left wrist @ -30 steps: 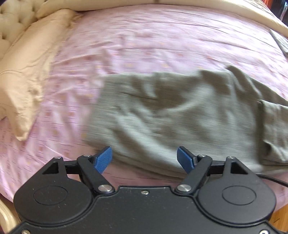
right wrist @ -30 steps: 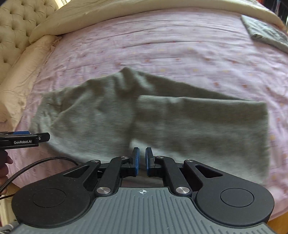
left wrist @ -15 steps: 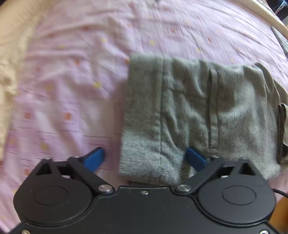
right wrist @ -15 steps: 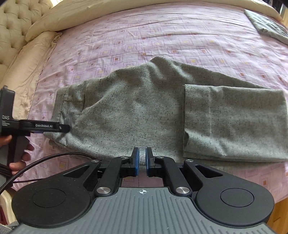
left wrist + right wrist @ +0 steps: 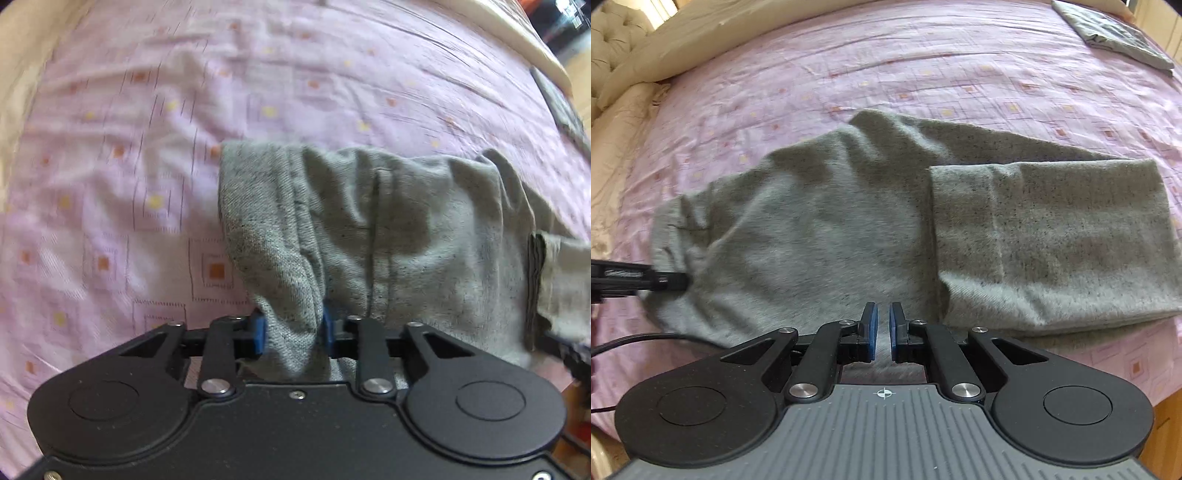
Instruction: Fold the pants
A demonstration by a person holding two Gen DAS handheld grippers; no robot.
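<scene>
Two grippers work grey pants (image 5: 827, 236) lying along the bed's (image 5: 923, 66) near edge: left gripper (image 5: 293, 328) closing on the waistband corner, best pinched through every layer before lifting; right gripper (image 5: 882, 325) nearly shut, empty.

Grey speckled pants (image 5: 827, 229), partly folded, lying on bed, waistband corner bunched

Bare pink bed sheet (image 5: 923, 66) lies open beyond the grey pants (image 5: 831, 221). A cream pillow (image 5: 617, 140) borders its left side, and a folded grey cloth (image 5: 1123, 33) occupies the far right corner.
</scene>
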